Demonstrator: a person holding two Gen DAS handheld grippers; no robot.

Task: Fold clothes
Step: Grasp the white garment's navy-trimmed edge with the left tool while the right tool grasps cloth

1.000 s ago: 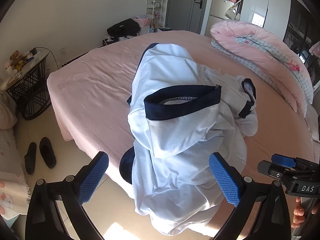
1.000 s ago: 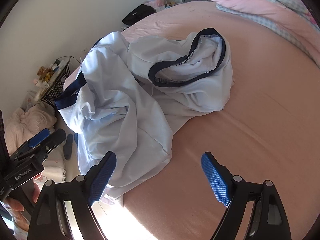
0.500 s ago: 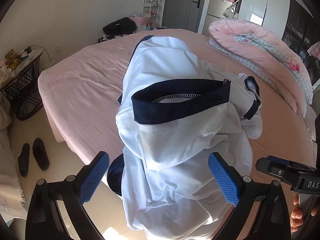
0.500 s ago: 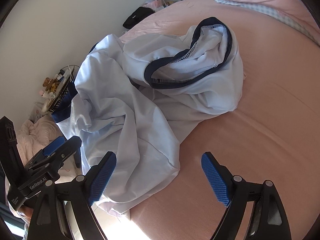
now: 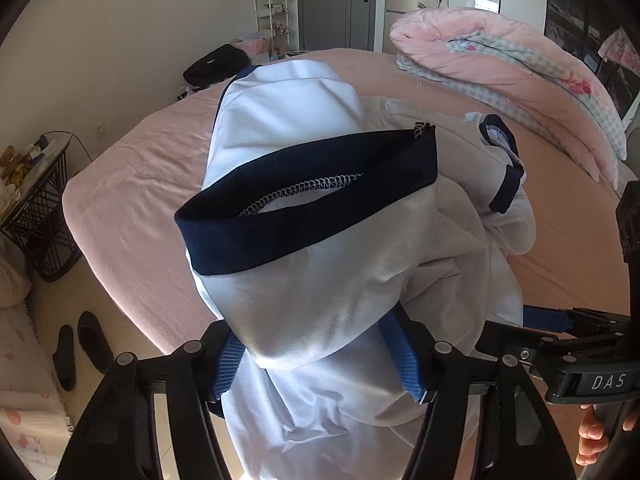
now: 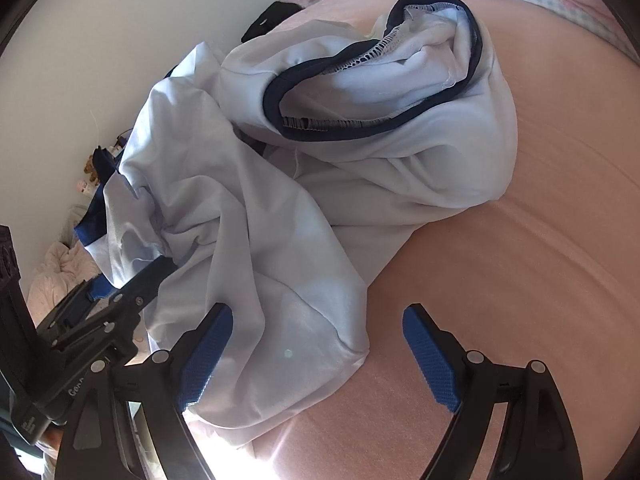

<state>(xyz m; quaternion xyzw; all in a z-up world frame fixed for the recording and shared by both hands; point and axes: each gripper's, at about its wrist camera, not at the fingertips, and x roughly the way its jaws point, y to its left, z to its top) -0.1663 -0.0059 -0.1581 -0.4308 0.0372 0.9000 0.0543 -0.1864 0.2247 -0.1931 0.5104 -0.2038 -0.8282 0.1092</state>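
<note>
Broadly, a pink bed fills both views. Rolled pink quilt lies at the upper right of the left wrist frame, on the bed's far side.

White garment with navy trim sits crumpled on the bed, centre of the left wrist frame; its lower part hangs over the near edge of the bed. In the right wrist view the garment spreads from upper centre down to lower left. Navy band rings an opening, stitched seam showing inside. Small navy cuff at right of centre.

Left gripper: blue-padded fingers drawn in on either side of a fold of the white cloth, clamping it. Right gripper: fingers spread wide, nothing between them; left pad touches the garment's edge, right pad is over bare sheet.

Black wire side table at left edge. Pair of dark slippers on the floor, lower left.
</note>
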